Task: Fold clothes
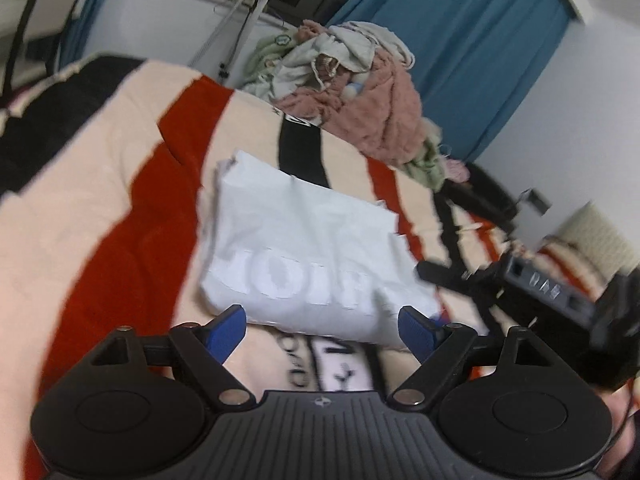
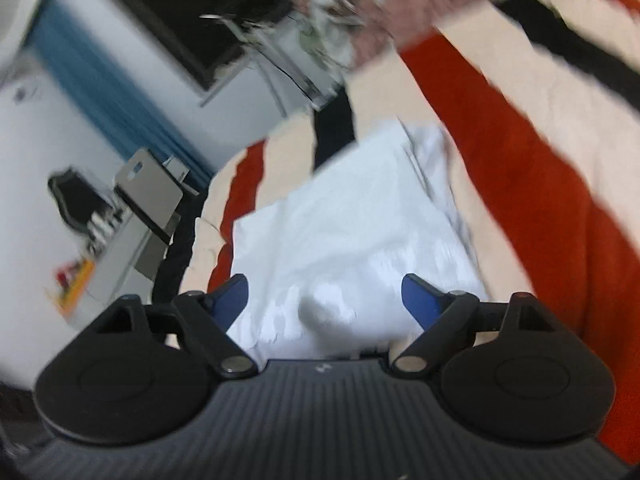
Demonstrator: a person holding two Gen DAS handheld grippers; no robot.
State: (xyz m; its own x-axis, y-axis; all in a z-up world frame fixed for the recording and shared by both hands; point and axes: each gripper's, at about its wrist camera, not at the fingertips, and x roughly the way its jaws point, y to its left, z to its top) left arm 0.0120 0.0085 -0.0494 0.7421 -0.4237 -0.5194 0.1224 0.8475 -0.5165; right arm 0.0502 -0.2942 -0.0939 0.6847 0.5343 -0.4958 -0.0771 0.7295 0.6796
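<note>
Both claws, left and right, stood open, gripping nothing, over the folded shirt on the bed. Best next move: press the creases flat, then fetch from the pile.

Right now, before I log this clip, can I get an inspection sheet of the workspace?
Surface: striped blanket in cream, red and black, covering the bed.
Job's things: white garment lying folded on the blanket, pale lettering on top.
Clutter: heap of unfolded clothes at the far end, pink, green and off-white.
Grippers: left tongs open, nothing between them; right tongs open over the white garment, pads not pressing it.
Cables: nothing seen clearly; the frames are blurred.
Surroundings: blue curtain, white wall, tripod legs under a dark window.
</note>
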